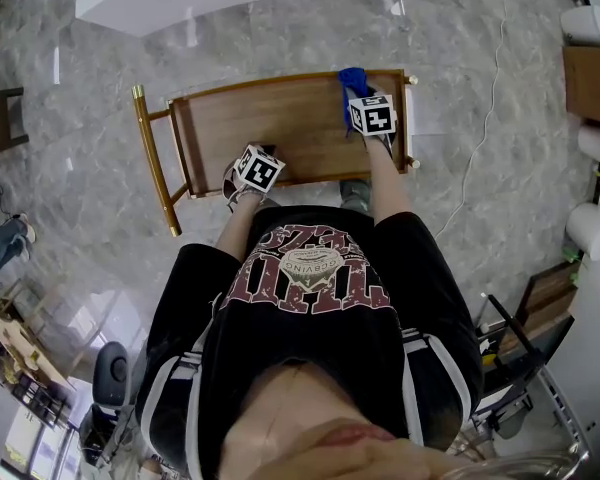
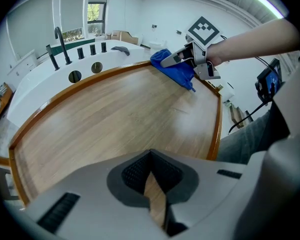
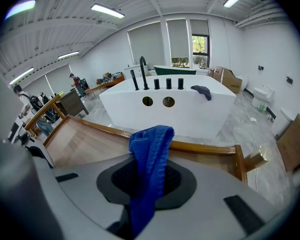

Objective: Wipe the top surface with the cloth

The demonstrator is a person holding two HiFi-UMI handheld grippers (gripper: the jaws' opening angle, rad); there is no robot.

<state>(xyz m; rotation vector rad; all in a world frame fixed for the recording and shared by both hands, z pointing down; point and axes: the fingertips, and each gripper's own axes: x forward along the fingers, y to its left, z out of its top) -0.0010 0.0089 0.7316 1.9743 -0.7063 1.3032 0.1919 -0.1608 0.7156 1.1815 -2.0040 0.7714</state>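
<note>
The work surface is a rectangular brown wooden tabletop with a raised polished rim, carried on a frame with a gold metal rail at its left end, and it stands on a grey marble floor. The person stands at the near long edge with both arms extended over the top. The right gripper is positioned at the far right corner of the tabletop. Its jaws are closed tightly on a blue knitted cloth, which bunches up above the pads and hangs down below them. In the left gripper view the same cloth droops from the right gripper just beside the far rim. Its lower end reaches down toward the wood, but contact with the surface cannot be confirmed. The left gripper is located at the near edge, toward the middle of the tabletop, well apart from the cloth. Its jaws are brought together with only a thin sliver of wood grain visible between the pads, and they grip nothing. Beyond the far rim stands a white bathtub with black tap fittings on its deck.
</note>
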